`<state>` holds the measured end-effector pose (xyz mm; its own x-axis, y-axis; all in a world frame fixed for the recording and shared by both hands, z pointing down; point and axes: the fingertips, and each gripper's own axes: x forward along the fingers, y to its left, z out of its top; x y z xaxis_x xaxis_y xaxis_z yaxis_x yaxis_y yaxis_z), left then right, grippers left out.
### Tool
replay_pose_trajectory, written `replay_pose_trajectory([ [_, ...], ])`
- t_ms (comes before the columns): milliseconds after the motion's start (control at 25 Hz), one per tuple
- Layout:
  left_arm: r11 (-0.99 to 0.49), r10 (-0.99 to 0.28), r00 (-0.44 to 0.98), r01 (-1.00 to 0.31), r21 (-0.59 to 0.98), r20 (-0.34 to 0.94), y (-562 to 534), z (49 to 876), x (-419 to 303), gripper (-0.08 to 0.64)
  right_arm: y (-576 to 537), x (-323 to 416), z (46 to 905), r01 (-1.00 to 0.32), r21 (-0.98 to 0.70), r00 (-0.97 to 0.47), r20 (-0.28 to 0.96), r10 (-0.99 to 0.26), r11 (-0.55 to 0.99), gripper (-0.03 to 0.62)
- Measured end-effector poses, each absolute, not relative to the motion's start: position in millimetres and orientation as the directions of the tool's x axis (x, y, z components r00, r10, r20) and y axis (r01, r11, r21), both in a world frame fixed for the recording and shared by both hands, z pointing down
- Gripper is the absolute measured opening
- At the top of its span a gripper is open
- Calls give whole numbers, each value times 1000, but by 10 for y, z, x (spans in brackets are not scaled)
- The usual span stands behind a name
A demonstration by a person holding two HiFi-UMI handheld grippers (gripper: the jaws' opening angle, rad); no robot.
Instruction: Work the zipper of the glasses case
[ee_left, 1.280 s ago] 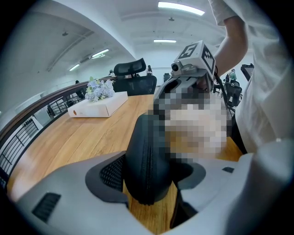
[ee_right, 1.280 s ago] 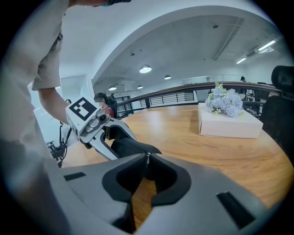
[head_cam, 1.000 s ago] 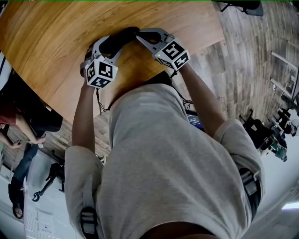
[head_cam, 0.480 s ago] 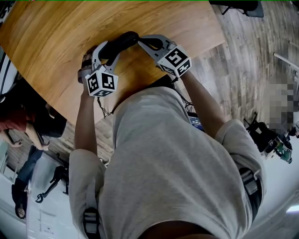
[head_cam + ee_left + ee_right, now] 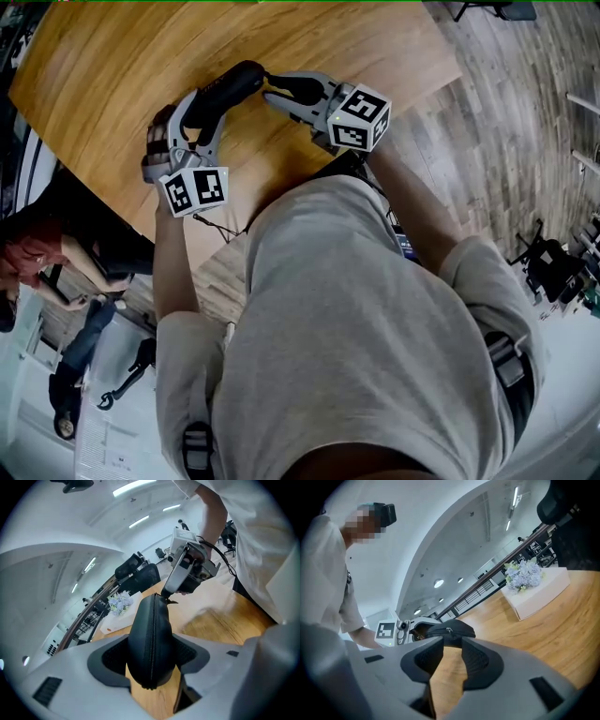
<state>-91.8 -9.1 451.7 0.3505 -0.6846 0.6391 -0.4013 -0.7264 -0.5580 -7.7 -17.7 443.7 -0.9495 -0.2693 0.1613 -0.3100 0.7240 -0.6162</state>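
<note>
The black glasses case [image 5: 228,90] hangs above the wooden table [image 5: 103,56], its zipper [image 5: 153,644] running along the top seam. My left gripper [image 5: 208,105] is shut on the case's middle, a pad pressing each side [image 5: 150,667]. My right gripper [image 5: 269,94] sits at the case's far end, near the small zipper pull [image 5: 171,602]. Its jaws have just been opening and now stand apart, with only table showing between the pads [image 5: 451,645]; the case's end [image 5: 451,629] lies just beyond the tips.
A white box with pale flowers [image 5: 532,595] stands farther back on the table. Black office chairs [image 5: 140,576] are beyond it. The table's curved edge runs close to my body, and a person [image 5: 37,253] is at the left on the floor side.
Both grippers have risen, lifting the case off the table and tilting it. The left gripper has rolled, its marker cube swinging down-left. The right jaws have parted at the case's end.
</note>
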Motion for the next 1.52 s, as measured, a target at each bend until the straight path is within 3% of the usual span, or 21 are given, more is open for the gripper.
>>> replay_pose_trajectory([
  [360, -714, -700, 352, -385, -585, 622, -77, 4450, -840, 279, -256, -48, 4385, -281, -711, -947, 98, -305, 644, 114],
  [640, -702, -710, 343, -413, -580, 615, -57, 4472, -848, 279, -250, -38, 4377, -336, -659, -931, 126, -342, 673, 67],
  [920, -706, -706, 347, -419, -572, 618, -54, 4499, -806, 279, -242, -14, 4300, -337, -636, -931, 115, -347, 694, 64],
  [1360, -706, -703, 341, -438, -556, 624, -68, 4558, -759, 279, -232, -28, 4317, -408, -513, -912, 194, -361, 755, 28],
  [1520, -710, -695, 316, -442, -548, 646, -60, 4629, -755, 279, -235, -29, 4384, -451, -437, -891, 276, -361, 778, 26],
])
